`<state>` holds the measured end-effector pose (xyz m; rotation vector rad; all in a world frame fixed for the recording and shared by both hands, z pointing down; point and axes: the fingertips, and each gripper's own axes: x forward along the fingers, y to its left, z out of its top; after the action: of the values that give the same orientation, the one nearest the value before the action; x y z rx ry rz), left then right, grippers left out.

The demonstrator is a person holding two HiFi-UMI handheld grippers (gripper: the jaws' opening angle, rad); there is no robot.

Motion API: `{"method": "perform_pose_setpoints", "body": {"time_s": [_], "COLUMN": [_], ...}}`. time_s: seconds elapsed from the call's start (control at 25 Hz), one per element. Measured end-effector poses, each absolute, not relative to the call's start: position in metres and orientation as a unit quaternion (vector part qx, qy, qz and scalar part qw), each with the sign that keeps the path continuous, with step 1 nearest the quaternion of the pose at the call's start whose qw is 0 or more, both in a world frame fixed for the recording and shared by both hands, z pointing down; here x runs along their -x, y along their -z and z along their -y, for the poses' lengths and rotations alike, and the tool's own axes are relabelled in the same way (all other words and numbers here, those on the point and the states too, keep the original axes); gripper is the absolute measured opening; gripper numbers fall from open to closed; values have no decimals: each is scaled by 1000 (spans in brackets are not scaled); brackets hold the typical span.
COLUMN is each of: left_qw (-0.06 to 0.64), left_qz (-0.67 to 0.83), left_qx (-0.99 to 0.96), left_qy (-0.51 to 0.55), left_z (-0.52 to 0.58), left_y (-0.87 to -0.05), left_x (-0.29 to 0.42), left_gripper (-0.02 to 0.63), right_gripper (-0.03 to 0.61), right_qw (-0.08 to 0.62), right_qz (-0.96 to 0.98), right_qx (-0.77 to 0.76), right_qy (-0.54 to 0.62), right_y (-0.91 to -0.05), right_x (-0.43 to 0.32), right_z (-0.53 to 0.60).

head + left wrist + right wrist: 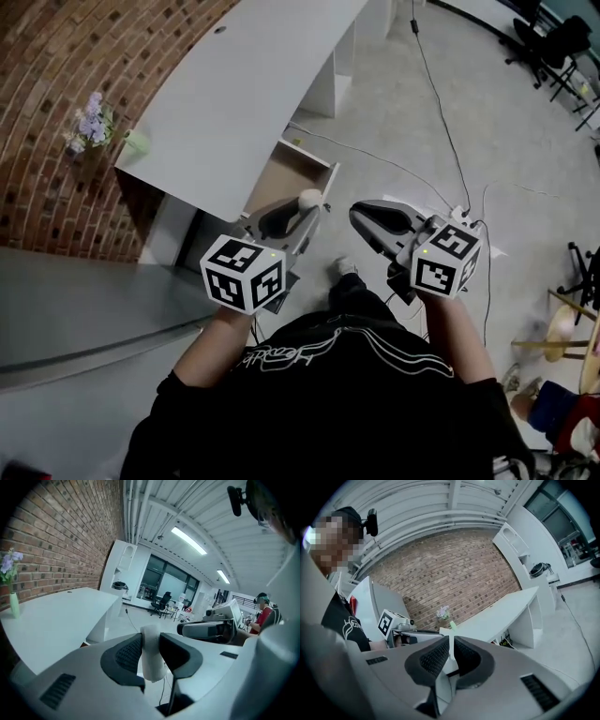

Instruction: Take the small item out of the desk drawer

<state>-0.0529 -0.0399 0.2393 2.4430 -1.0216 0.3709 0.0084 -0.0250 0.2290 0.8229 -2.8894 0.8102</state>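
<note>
Small item [308, 200], a pale stubby roll, sits pinched in the left tongs [302, 216] in the head view, held up above the open drawer [286, 178] under the white counter [244, 84].

In the left gripper view it stands upright between the ribbed pads [129, 654], gripped about mid-length, with both ends poking out. It looks light and soft, perhaps foam or tissue, so a gentle squeeze at the middle should do.

In the right gripper view the right tongs [451, 656] are closed to a sliver and hold nothing.

White desk [234, 94] with flower vase [134, 142]
</note>
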Motion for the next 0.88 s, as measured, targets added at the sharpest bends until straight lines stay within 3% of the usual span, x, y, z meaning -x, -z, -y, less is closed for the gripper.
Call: {"method": "perform_pose_setpoints", "body": {"time_s": [0.4, 0.88], "left_qw": [210, 195], "left_qz": [342, 343], "left_qx": [-911, -915], "left_qy": [-93, -89], "left_z": [-1, -10], "left_y": [-181, -181], "left_x": [42, 42], "left_gripper": [135, 135], "right_gripper": [58, 57], "right_qw": [11, -4], "right_qz": [925, 917], "right_qx": [-314, -347], "right_qy": [-215, -198], "right_y": [-186, -186], "right_x": [-32, -41], "right_z": [-6, -13]}}
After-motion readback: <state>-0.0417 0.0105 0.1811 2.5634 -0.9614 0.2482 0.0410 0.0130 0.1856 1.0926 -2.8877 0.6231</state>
